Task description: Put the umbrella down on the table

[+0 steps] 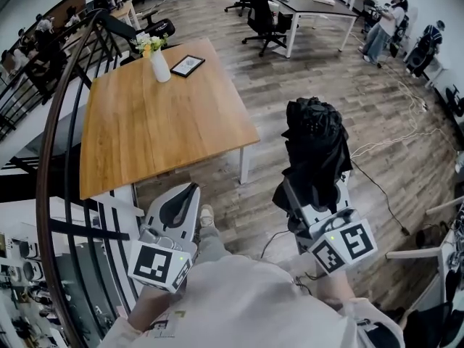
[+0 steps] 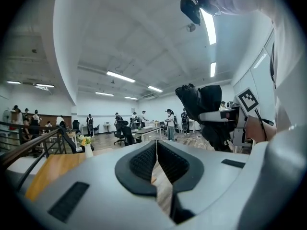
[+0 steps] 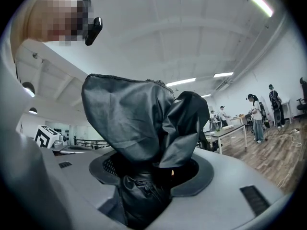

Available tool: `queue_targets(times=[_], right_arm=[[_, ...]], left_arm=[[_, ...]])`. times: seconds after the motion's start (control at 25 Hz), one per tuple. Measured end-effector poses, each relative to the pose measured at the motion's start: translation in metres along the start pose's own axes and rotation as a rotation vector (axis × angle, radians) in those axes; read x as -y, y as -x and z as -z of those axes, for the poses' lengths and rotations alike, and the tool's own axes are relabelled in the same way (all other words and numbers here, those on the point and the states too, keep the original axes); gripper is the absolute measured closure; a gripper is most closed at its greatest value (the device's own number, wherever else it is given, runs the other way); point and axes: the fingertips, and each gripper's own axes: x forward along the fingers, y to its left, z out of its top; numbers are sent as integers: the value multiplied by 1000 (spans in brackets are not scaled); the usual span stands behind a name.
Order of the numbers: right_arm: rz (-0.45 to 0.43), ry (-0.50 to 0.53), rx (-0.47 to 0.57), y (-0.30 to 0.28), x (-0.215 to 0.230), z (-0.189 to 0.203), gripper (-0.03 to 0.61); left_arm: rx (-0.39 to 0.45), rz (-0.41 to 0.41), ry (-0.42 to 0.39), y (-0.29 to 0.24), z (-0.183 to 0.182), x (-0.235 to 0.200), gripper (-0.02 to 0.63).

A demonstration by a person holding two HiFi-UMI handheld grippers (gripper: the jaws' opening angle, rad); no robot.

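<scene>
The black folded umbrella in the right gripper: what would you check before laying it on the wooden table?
1. Grip: the right gripper is shut on the black folded fabric umbrella. Ok.
2. Spare hand: the left gripper is shut, empty and apart from the umbrella. Ok.
3. Landing spot: the near half of the square wooden table is bare. Ok.
4. Obstacles: the white vase of flowers and the dark picture frame stand at the far edge. Ok.
5. Position: the umbrella is over the floor, right of the table. Not ok.
6. Umbrella strap fastened: cannot tell.
</scene>
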Motion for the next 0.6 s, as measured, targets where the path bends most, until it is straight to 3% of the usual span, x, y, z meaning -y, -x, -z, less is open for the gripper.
queue_targets(times=[0.24,0.48,0.6], right_arm=[[22,4,-38,-71,16,12,298],[47,-10,-103,-195,29,15,298],[32,-53,-117,-216,33,21,298]], left_arm=[[-17,24,18,-51,15,-60,591],[-44,52,61,-118,24,-160,591],[-48,43,66,-129,29,-176,591]])
